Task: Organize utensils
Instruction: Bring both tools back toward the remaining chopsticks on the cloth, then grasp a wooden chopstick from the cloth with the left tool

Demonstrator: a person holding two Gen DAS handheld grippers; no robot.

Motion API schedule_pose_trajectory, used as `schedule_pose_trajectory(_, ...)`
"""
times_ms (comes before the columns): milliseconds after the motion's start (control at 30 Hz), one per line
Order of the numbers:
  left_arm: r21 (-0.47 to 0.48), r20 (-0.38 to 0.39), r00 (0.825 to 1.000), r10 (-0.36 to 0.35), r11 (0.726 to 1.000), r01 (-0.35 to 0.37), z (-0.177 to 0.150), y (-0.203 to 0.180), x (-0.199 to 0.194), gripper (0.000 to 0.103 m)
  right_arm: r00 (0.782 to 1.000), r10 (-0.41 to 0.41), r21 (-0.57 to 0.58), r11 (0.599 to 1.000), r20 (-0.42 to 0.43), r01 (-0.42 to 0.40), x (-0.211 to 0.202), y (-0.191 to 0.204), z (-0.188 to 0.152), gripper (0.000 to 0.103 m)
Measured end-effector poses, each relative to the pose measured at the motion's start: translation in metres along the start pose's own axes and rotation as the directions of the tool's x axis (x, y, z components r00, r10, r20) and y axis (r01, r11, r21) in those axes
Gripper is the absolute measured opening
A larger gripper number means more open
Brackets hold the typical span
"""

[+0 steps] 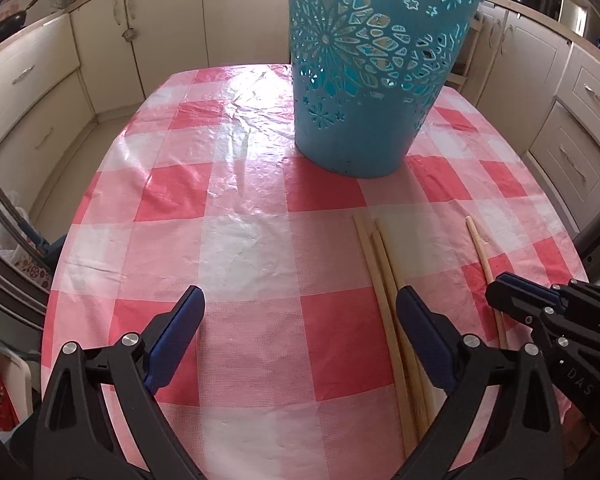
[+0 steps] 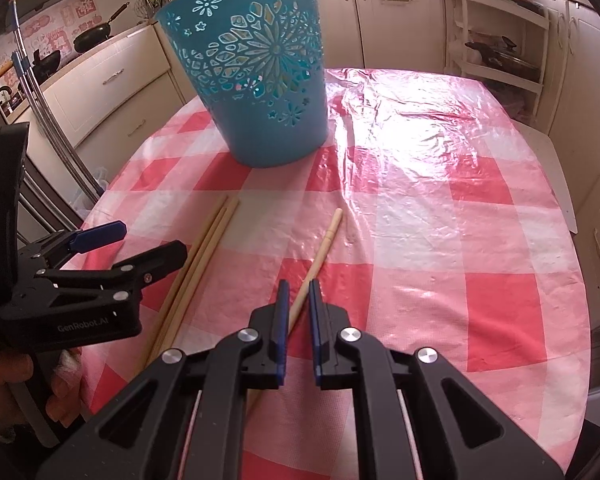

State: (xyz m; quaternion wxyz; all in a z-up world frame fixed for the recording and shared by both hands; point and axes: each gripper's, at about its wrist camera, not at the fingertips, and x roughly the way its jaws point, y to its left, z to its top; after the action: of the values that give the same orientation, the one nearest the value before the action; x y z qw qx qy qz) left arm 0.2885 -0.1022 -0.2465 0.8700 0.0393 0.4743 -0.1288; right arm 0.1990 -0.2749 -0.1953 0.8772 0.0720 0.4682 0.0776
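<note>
Right gripper [image 2: 298,292]: fingers clamped on the single chopstick [image 2: 325,242] lying mid-bench. Left gripper [image 1: 300,308]: fingers spread wide, holding nothing, beside 3 chopsticks [image 1: 380,276] near the bench's near edge. Advise lifting level, then tipping the stick into the blue basket [image 2: 256,92] towards the far edge. Far right bench corner offers open room.

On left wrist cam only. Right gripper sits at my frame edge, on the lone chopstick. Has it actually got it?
Observer: Yes. The right gripper has its fingers pinched on the lone chopstick, which lies on the tablecloth.
Operator: Basket top is cropped for me. Anything there?
Observer: The blue basket shows its top edge at the frame's top; the inside is hidden.
</note>
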Motion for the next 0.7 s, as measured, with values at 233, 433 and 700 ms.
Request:
schedule_pose_trajectory(233,0.025,-0.022,0.999,0.043,0.999,-0.043,-0.001,-0.001,0.004,0.087,1.000,0.002,0.002,1.000,0.001,-0.002,0.000,-0.001,0.000,0.010)
schedule_pose_trajectory(433,0.048,-0.015,0.999,0.029,0.998,-0.029,0.001,-0.006,0.003,0.075,1.000,-0.017,-0.008,1.000,-0.004,0.017,0.004,0.001,0.006,0.013)
schedule_pose_trajectory(700,0.075,-0.029,0.999,-0.017,0.997,0.019,0.010,-0.016,0.004,0.036,0.996,-0.011,-0.181,0.983,-0.087,-0.005,0.012,0.023,0.018,0.012)
